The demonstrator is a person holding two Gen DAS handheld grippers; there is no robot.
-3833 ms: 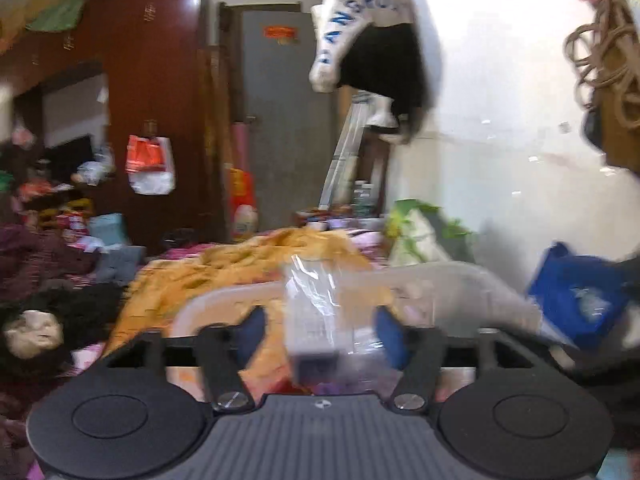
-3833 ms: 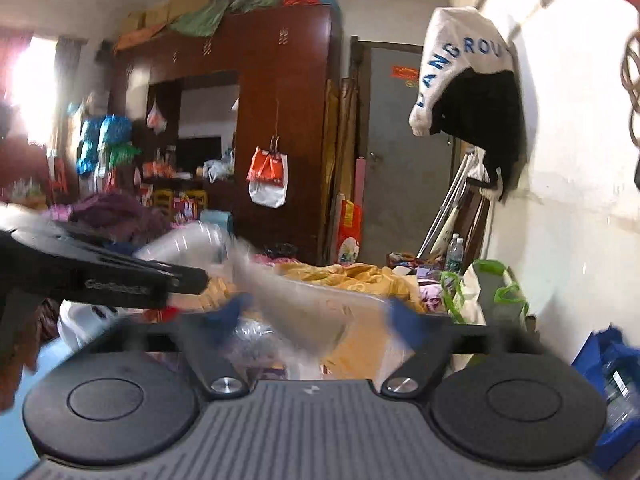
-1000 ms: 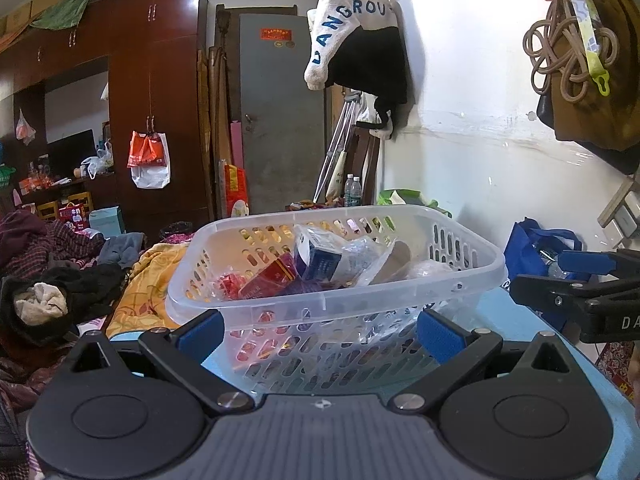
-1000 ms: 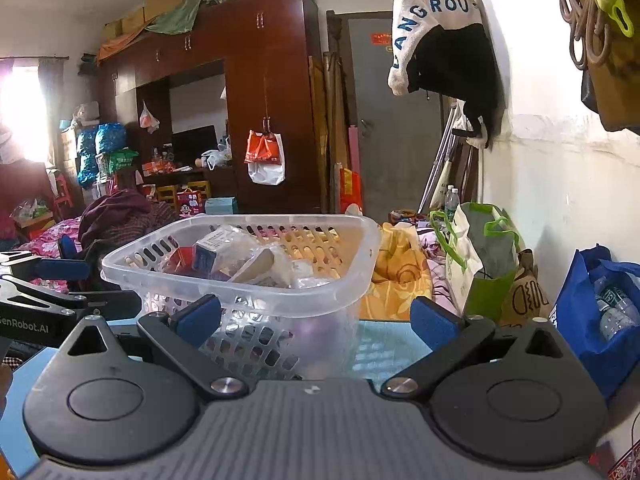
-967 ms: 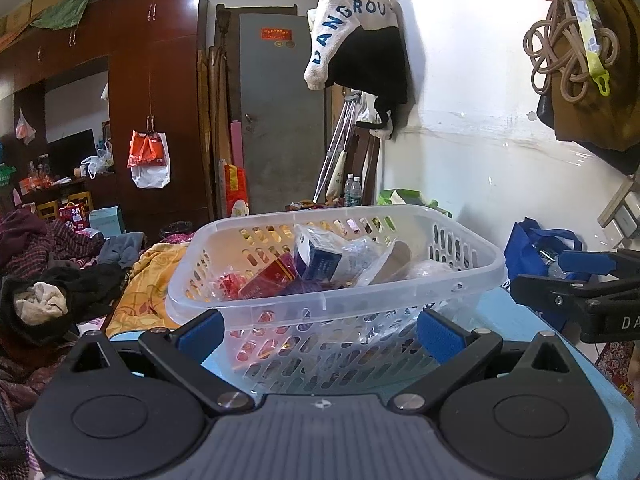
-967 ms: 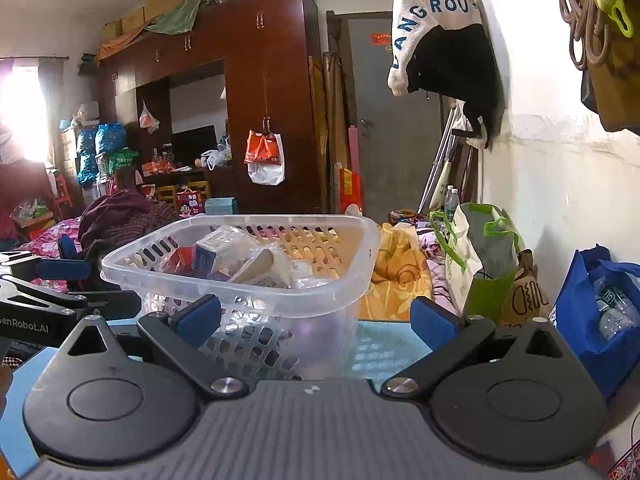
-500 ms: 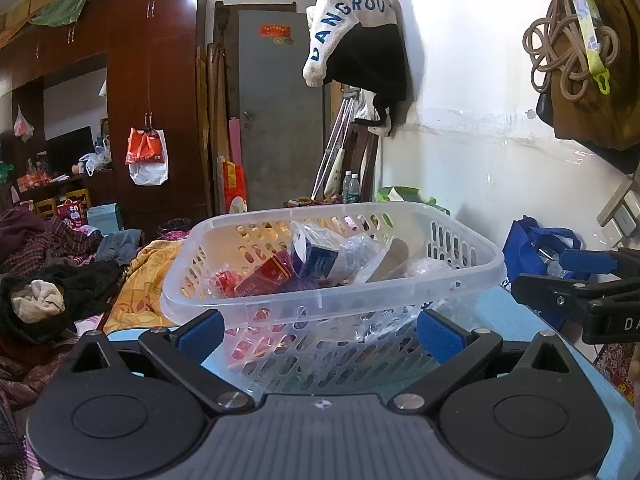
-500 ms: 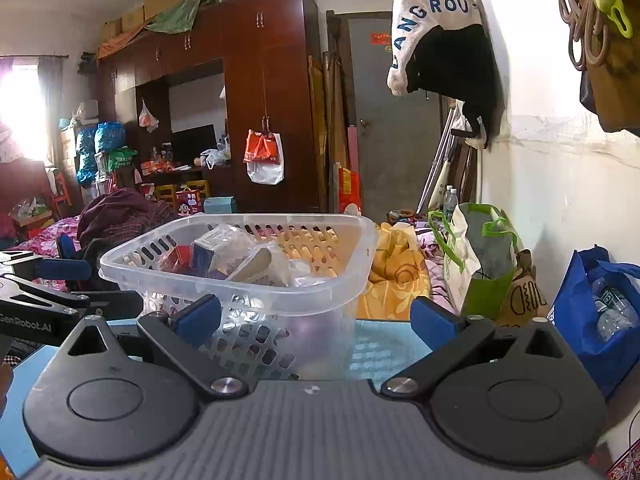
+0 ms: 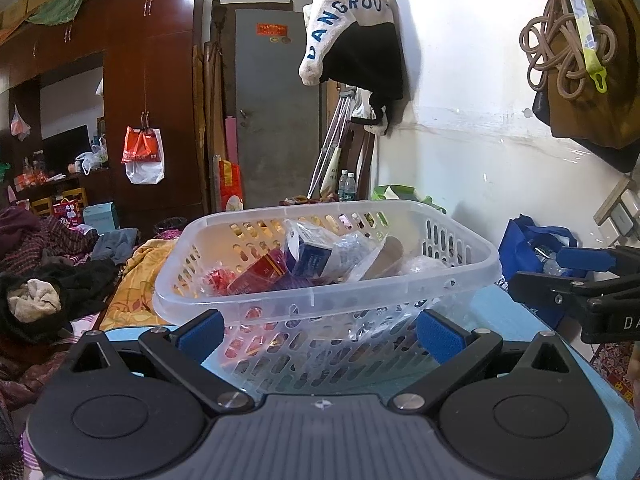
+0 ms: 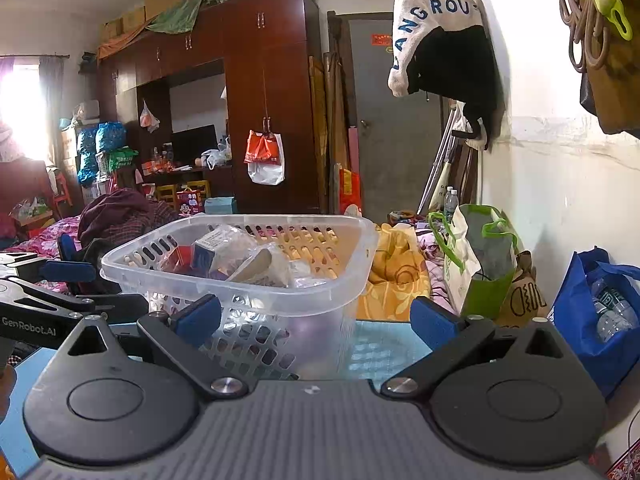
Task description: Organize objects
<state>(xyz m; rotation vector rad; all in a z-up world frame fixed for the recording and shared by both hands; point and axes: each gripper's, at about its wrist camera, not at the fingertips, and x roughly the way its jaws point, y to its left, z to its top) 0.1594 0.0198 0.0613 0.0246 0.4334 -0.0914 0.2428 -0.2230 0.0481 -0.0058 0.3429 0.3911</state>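
Left wrist view: left claw (image 9: 320,330) spread wide, nothing in it, parked low on the near side of the basket (image 9: 328,296), blue pads flanking the basket's near wall without touching as far as I can tell. Basket sits on the blue counter (image 9: 500,316) and already holds the loose stuff: red box (image 9: 260,272), blue-and-white box (image 9: 310,250), crinkly clear bags (image 9: 352,252). Right claw (image 9: 576,276) shows at the basket's right, fingers close together from this angle, empty. Right wrist view: right claw (image 10: 316,316) also wide open and empty, near the basket's (image 10: 240,280) right corner; left claw (image 10: 60,280) visible to the basket's left. Counter (image 10: 384,348) beside the basket looks bare, so my read is the sorting is essentially done and both claws are backed off, open, to clear the basket rather than to pick again. Items are piled loosely against each other; they would shift if the basket got bumped.
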